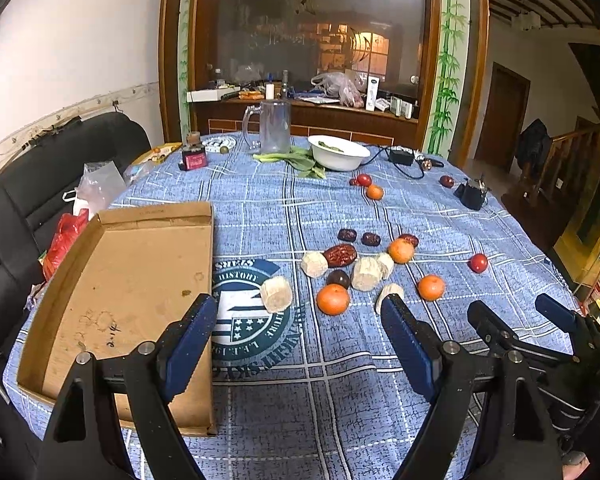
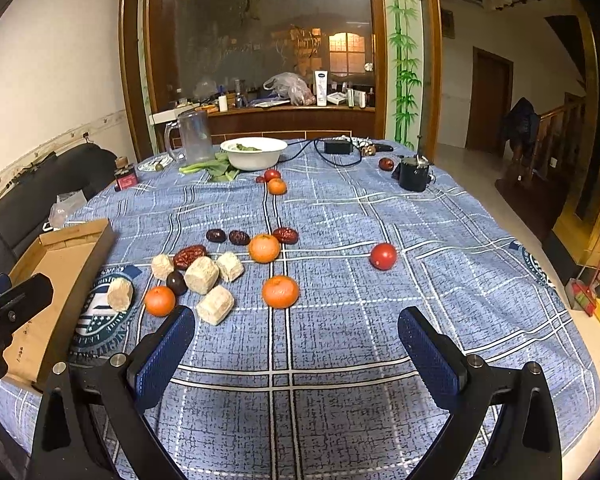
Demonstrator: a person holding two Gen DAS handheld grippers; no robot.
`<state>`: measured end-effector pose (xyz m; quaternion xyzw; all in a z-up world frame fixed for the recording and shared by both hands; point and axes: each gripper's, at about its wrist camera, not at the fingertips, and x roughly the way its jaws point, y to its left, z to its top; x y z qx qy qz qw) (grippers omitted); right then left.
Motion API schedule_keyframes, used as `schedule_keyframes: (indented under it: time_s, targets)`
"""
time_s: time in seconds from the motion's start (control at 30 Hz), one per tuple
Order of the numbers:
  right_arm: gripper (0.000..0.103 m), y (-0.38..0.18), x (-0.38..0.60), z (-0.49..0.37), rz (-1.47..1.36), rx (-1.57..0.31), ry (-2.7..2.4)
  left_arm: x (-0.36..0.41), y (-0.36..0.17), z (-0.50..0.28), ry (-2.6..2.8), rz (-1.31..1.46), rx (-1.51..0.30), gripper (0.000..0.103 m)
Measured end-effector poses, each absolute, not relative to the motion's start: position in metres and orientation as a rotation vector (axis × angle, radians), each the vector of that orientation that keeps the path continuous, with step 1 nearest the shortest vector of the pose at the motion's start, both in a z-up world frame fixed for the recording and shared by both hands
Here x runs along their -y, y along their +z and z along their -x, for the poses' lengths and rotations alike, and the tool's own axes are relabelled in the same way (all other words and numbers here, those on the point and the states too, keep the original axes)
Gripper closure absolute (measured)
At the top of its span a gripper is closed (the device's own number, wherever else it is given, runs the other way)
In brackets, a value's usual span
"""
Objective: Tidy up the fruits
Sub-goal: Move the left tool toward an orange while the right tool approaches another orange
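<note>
1. The left claw (image 1: pixel 298 316) hovers over the bench (image 1: pixel 340 400) with its blue fingers spread wide apart, gripping nothing.
2. Just ahead of it, between the fingertips, lie a pale cut chunk (image 1: pixel 276 294) and an orange (image 1: pixel 333 299), neither touched.
3. The cardboard tray (image 1: pixel 120 280) sits to that claw's left, its near corner under the left finger.
4. The right claw (image 2: pixel 296 324) also stands wide apart and empty.
5. Directly ahead of it rests another orange (image 2: pixel 280 291); a red tomato (image 2: pixel 383 256) lies farther ahead to the right.
6. Dark red dates (image 2: pixel 190 256) and more pale chunks cluster ahead and to its left.
</note>
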<state>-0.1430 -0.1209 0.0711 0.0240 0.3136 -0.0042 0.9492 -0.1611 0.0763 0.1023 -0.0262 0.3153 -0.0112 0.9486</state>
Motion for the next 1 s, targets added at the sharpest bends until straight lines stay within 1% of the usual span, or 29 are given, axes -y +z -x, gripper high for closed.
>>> schedule_keyframes:
  time_s: [0.13,0.33,0.47,0.5,0.53,0.6,0.63,0.67,0.7,0.93,1.0]
  targets:
    - [0.001,0.065,0.120,0.141,-0.045,-0.651,0.004,-0.084,0.094,0.152,-0.032,0.075,-0.674,0.019]
    - [0.001,0.058,0.117,0.131,-0.047,-0.670,0.072,-0.127,0.085,0.135,0.044,0.176,-0.703,0.019]
    - [0.010,0.054,0.114,0.121,-0.051,-0.699,0.120,-0.143,0.075,0.126,0.046,0.210,-0.734,0.019]
    - [0.015,0.052,0.114,0.118,-0.059,-0.710,0.129,-0.143,0.073,0.125,0.035,0.211,-0.739,0.019]
    - [0.018,0.050,0.114,0.115,-0.069,-0.727,0.146,-0.141,0.071,0.123,0.016,0.209,-0.745,0.021]
    - [0.025,0.046,0.115,0.107,-0.087,-0.762,0.172,-0.131,0.067,0.119,-0.039,0.190,-0.761,0.040]
    - [0.026,0.045,0.116,0.103,-0.087,-0.773,0.172,-0.125,0.065,0.117,-0.070,0.179,-0.773,0.044]
    - [0.027,0.044,0.116,0.100,-0.083,-0.777,0.166,-0.116,0.062,0.114,-0.108,0.168,-0.790,0.050]
    - [0.027,0.043,0.118,0.098,-0.080,-0.780,0.156,-0.111,0.059,0.111,-0.131,0.163,-0.801,0.053]
    - [0.028,0.040,0.133,0.064,-0.059,-0.825,0.081,-0.075,0.050,0.090,-0.218,0.088,-0.844,0.054]
    - [0.030,0.035,0.135,0.053,-0.066,-0.848,0.079,-0.068,0.043,0.079,-0.220,0.060,-0.871,0.054]
